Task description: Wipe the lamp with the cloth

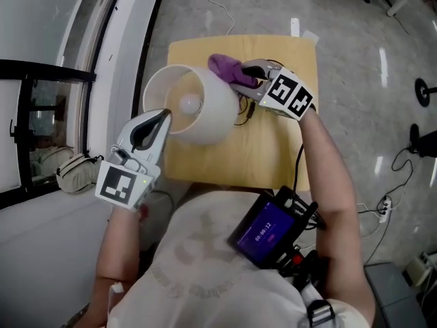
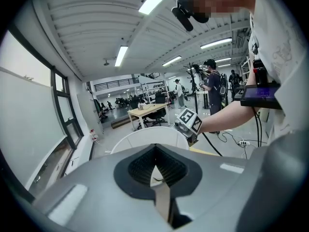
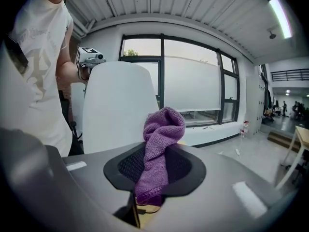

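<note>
Lamp (image 1: 205,108) sat tilted over the left part of the wooden desk (image 1: 273,149), white shade's wide mouth facing up-left w/ the bulb (image 1: 190,103) showing inside. L tool (image 1: 158,118) was closed on the shade's near rim; thin rim edge sat between its pads in the left gripper view. R tool (image 1: 249,77) was clamped on a purple cloth (image 1: 229,69), bunched end sticking out past the jaws & looking to touch the shade's outer wall near the narrow end, opposite side from L tool.
</note>
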The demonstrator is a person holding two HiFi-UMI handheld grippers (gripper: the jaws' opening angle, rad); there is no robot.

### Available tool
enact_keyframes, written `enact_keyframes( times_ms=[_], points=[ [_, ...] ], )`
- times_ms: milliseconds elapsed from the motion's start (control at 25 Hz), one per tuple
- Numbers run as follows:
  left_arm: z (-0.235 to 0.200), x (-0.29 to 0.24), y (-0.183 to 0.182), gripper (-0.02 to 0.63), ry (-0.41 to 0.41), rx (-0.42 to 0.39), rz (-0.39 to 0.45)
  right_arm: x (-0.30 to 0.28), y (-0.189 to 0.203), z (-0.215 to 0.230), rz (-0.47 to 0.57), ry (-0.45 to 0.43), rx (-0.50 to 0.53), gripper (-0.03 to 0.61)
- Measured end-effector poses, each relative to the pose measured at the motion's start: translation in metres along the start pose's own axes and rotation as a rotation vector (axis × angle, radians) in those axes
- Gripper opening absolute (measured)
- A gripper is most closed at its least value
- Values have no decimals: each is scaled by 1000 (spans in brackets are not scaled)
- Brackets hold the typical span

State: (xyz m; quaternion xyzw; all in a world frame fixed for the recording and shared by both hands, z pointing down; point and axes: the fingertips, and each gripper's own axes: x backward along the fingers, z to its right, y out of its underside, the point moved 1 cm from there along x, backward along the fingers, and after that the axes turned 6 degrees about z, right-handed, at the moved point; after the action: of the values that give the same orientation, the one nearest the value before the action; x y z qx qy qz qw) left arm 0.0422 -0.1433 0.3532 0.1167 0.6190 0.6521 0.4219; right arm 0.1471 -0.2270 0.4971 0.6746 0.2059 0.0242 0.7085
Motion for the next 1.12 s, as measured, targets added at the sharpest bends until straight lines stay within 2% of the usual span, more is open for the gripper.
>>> enact_keyframes(
  times_ms=[160, 440, 640, 840, 1000, 1120],
  points=[
    [-1, -1, 3, 0, 1, -9, 13, -3, 0, 0, -1, -5, 5, 112],
    [3, -1, -1, 0, -10, 12, 30, -2, -40, 0, 98, -60, 21, 112],
    [1, -2, -2, 0, -20, 16, 29, -4, -87, 1, 257, -163, 32, 112],
    [0, -2, -1, 0, -29, 21, 31, -11, -123, 4, 365, -271, 15, 110],
    [0, -1, 2, 0, -35, 25, 27, -30, -123, 10, 340, -338, -21, 110],
    [3, -2, 1, 0, -37, 23, 26, -40, -103, 18, 284, -380, -114, 110]
  ],
)
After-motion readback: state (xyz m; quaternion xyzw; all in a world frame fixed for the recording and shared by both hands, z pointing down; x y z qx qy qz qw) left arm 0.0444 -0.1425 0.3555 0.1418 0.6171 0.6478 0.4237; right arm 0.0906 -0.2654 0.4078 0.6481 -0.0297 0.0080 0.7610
